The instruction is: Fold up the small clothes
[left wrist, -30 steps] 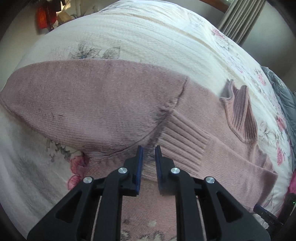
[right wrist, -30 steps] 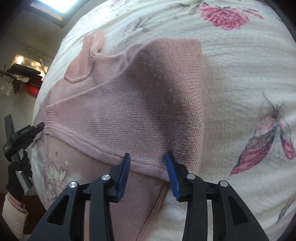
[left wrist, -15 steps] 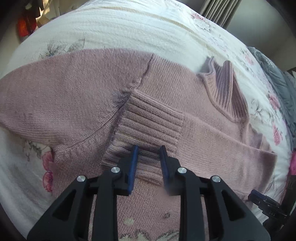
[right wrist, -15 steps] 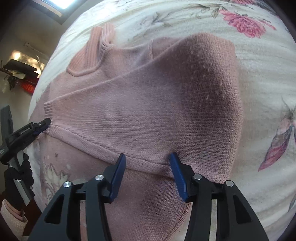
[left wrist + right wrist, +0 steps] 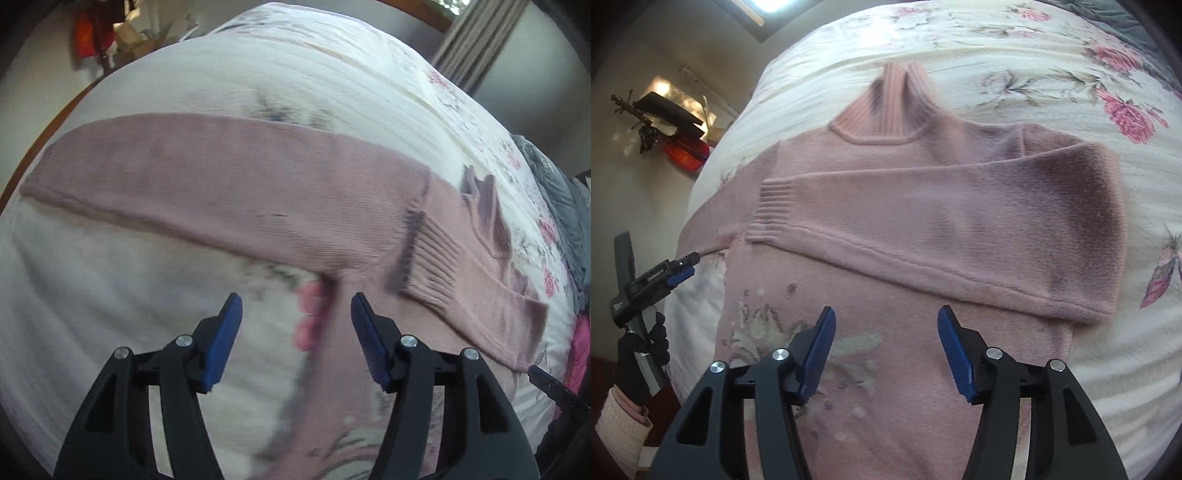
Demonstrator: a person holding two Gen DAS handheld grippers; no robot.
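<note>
Sweater (image 5: 923, 229) flat on bedspread (image 5: 1034, 66); both grippers (image 5: 886, 332) (image 5: 295, 314) empty, jaws apart.

left gripper (image 5: 296, 341) black skeletal arms, blue ribbed pads, silver screw heads, right gripper (image 5: 886, 347) same build, left hand (image 5: 641, 354) in black glove, cream ribbed cuff with pink edge

We see the pink sweater (image 5: 923, 229) lying flat on the floral bedspread (image 5: 1071, 74), collar toward the far edge, one sleeve (image 5: 886, 221) folded across the chest. The right gripper (image 5: 886, 332) hangs above the lower front, jaws wide apart, empty. The left gripper (image 5: 681, 271) sits at the sweater's left edge, held by a gloved hand (image 5: 639, 354).
</note>
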